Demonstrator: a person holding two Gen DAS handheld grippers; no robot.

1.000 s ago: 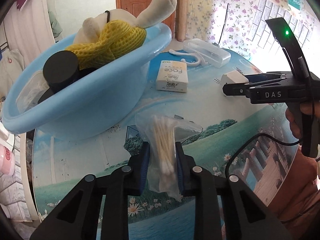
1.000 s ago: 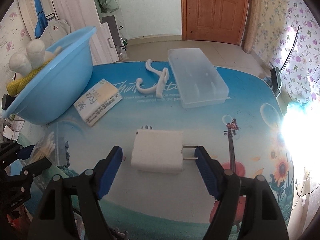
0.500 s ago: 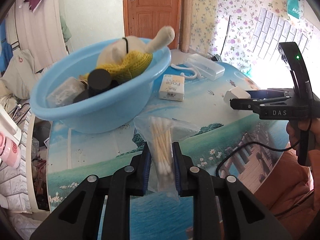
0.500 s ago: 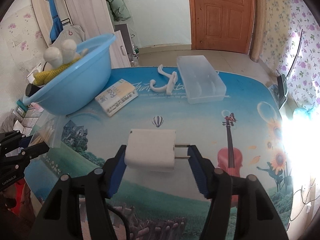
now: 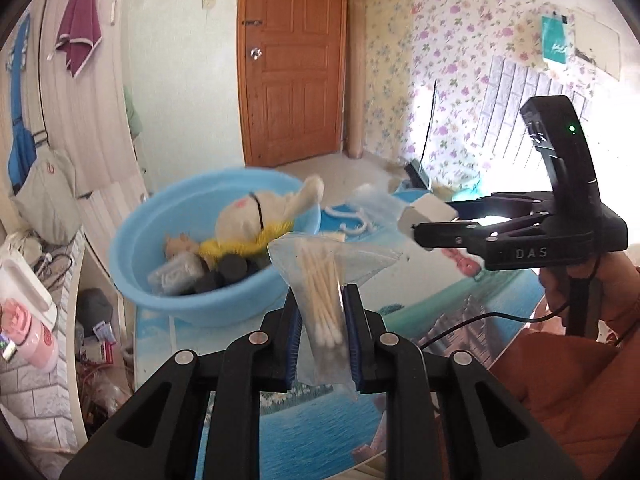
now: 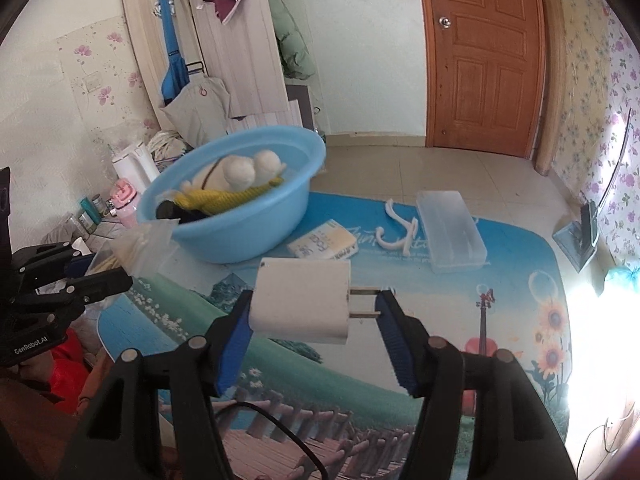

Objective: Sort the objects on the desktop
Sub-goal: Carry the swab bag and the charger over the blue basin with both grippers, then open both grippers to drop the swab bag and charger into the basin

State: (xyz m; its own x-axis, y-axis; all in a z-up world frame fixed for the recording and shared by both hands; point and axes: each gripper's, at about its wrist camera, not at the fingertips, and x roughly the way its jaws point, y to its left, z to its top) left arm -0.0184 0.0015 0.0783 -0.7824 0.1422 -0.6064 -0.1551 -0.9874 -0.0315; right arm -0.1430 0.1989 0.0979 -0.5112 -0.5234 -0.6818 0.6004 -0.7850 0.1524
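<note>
Left wrist: L gripper [image 5: 322, 322] clamped on swab bag [image 5: 324, 280], R gripper [image 6: 314, 316] level w/ charger [image 6: 302, 300] pinched.

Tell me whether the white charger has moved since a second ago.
Yes. The white charger, clamped in the right gripper, has been lifted off the table; it sat on the mat before and now hangs above it, nearer the blue basin.

— What are the things made of?
— The basin [image 6: 256, 236] is smooth, glossy blue plastic. The toy [image 6: 236, 172] in it looks like soft plush with yellow knit. The swabs [image 5: 322, 300] sit in a clear, crinkled plastic bag.
— And the charger [image 6: 302, 300]?
— Matt white plastic with metal prongs. The box [image 6: 450, 230] is frosted plastic; the door [image 6: 484, 56], varnished wood, perhaps.
</note>
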